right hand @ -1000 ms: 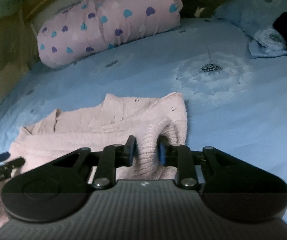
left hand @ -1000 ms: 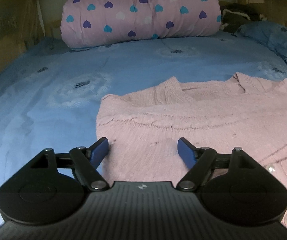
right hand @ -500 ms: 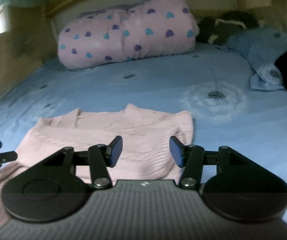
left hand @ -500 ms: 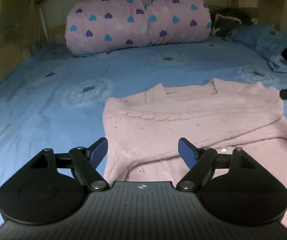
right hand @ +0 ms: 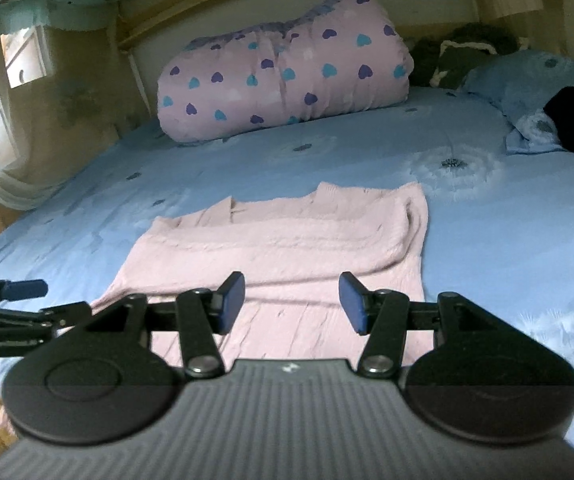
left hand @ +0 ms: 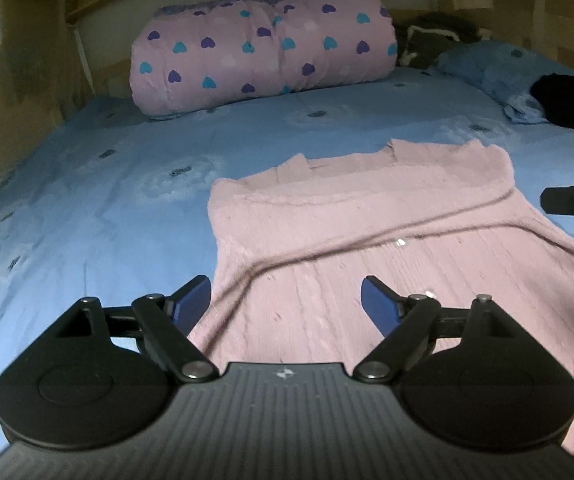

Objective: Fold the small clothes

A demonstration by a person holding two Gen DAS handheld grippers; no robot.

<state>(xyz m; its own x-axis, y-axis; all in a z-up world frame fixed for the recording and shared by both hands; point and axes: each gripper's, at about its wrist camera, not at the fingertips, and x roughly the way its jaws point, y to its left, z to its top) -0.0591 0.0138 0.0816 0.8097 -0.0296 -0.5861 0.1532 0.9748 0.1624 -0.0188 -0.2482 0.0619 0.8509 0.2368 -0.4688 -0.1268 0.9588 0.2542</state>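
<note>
A pink knitted sweater [left hand: 367, 216] lies flat on the blue bed sheet [left hand: 87, 220], its sleeves folded in across the body and its collar pointing away from me. My left gripper [left hand: 285, 294] hovers above the sweater's near left part. Its jaws are opening, with nothing between the pads. In the right wrist view the sweater [right hand: 279, 236] lies ahead, and my right gripper [right hand: 291, 296] stands open above its lower half, holding nothing. One blue finger [right hand: 23, 290] of the left gripper shows at the left edge.
A rolled pink quilt with hearts [left hand: 263, 52] lies along the headboard. A blue pillow [left hand: 487, 64] with a black garment [left hand: 571, 104] on it lies at the far right, with a dark bundle [left hand: 435, 36] behind it. A wall borders the bed on the left.
The right gripper let go of the sweater's folded edge and opened. Both grippers drew back and rose, so more of the sweater shows. The left jaws stand a little wider.
</note>
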